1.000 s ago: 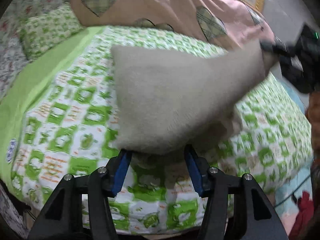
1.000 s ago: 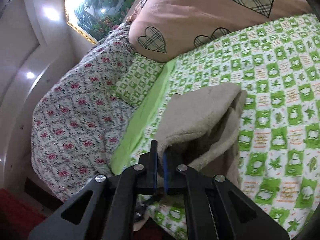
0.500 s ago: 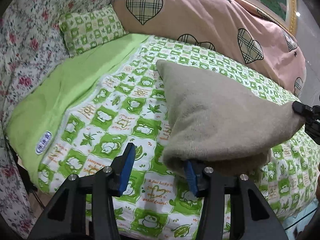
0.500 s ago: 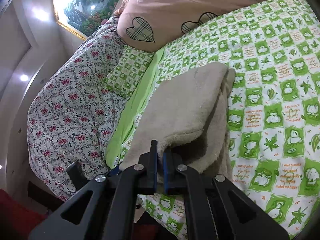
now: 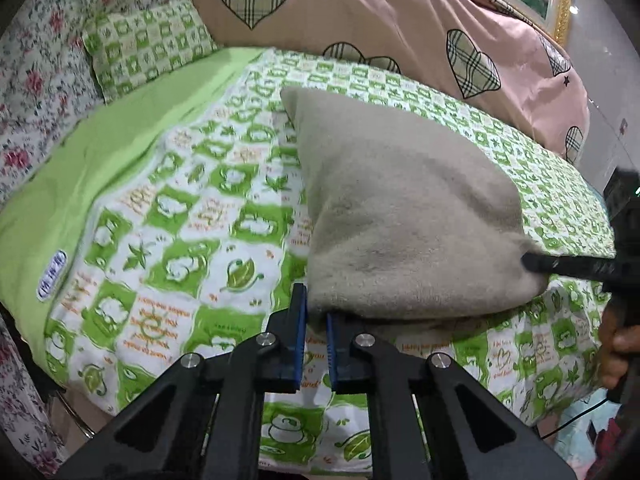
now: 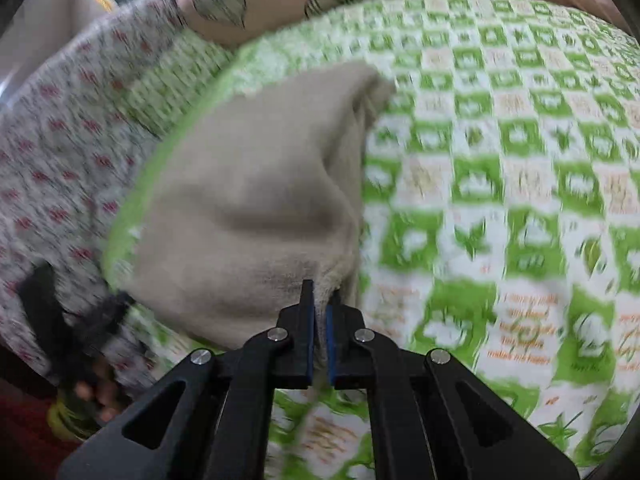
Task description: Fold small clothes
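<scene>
Both near corners now pinched: left gripper (image 5: 316, 320), spread wide a moment ago, has clamped the beige fleece garment (image 5: 404, 216); right gripper (image 6: 320, 312) stays clamped on its corner. Garment lies doubled on the green-checked bedsheet (image 5: 180, 220); next fold looks ready.

Left gripper (image 5: 316, 316) pinches the near corner of the beige garment (image 5: 400, 216), blue pads closed on the fabric. At the right edge the right gripper (image 5: 532, 262) bites the opposite corner, a hand (image 5: 616, 348) just visible below it. The cloth lies folded on the green-and-white checked bedsheet (image 5: 180, 220). Beyond it sits a pink heart-patterned duvet (image 5: 360, 12), with a green checked pillow (image 5: 148, 40) at the left.
</scene>
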Motion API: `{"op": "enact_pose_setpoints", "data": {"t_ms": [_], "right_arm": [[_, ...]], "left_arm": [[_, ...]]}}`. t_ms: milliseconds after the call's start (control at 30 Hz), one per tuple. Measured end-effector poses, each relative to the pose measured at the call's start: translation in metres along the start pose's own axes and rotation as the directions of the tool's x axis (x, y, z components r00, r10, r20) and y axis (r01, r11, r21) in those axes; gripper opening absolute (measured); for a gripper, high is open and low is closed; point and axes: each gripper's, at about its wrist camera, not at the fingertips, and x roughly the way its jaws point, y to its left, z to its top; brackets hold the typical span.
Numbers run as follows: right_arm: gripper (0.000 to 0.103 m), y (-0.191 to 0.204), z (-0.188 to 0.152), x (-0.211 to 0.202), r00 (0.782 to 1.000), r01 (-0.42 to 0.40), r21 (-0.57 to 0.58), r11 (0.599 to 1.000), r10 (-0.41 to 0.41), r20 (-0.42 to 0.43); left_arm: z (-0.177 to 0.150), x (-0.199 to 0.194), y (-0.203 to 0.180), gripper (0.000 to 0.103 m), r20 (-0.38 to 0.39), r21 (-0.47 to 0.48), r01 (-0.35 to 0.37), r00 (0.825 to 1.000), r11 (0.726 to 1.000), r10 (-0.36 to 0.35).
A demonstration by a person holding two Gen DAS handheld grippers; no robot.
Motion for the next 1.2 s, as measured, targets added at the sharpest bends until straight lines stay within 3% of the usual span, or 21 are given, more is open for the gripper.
{"op": "enact_pose_setpoints", "data": {"t_ms": [167,367,467,533,633,733,867,1000,1067,1133,1200], "right_arm": [[0.005,-0.011,-0.004,-0.003,0.999,0.037,0.035,0.999,-0.038,0.014],[0.006,-0.012,-0.001,-0.002,0.998,0.054,0.067,0.996,-0.055,0.025],[0.016,-0.014,-0.002,-0.007,0.999,0.038,0.097,0.995,-0.038,0.002],[0.037,-0.017,-0.002,-0.021,1.000,0.013,0.132,0.991,-0.013,0.003],[0.047,-0.018,0.010,-0.048,0.991,-0.111,0.162,0.980,0.097,0.093],[0.054,-0.013,0.039,-0.055,0.979,-0.168,0.158,0.973,0.145,0.146],[0.054,-0.014,0.082,-0.016,0.985,-0.145,0.189,0.971,0.125,0.116],[0.053,-0.021,0.106,0.032,0.984,-0.179,0.251,0.951,0.171,0.053],[0.010,-0.018,0.117,0.041,0.991,-0.135,0.219,0.966,0.130,0.040],[0.008,-0.016,0.126,0.040,0.991,-0.133,0.207,0.969,0.125,0.048],[0.008,-0.010,0.137,0.037,0.994,-0.097,0.159,0.982,0.087,0.070]], "left_arm": [[-0.004,-0.005,-0.008,0.006,-0.005,0.041,0.039,0.999,0.998,-0.038],[-0.014,0.003,-0.005,0.006,-0.074,0.070,0.088,0.994,0.994,-0.082],[-0.010,-0.009,0.005,0.007,-0.098,0.066,0.118,0.989,0.991,-0.112],[-0.002,-0.023,0.015,0.006,-0.103,0.035,0.163,0.982,0.986,-0.158],[0.019,-0.044,0.024,0.009,-0.050,0.005,0.221,0.974,0.975,-0.220],[0.047,-0.044,0.021,0.013,-0.002,-0.001,0.289,0.957,0.957,-0.289],[0.079,-0.010,0.009,0.019,0.005,-0.016,0.368,0.930,0.930,-0.368],[0.093,0.028,0.010,0.019,-0.011,-0.037,0.383,0.923,0.923,-0.383],[0.094,0.040,0.015,0.016,-0.026,-0.065,0.409,0.911,0.910,-0.411],[0.094,0.050,0.014,0.016,-0.060,-0.063,0.424,0.902,0.903,-0.427],[0.092,0.061,0.006,0.015,-0.119,-0.013,0.399,0.910,0.917,-0.398]]}}
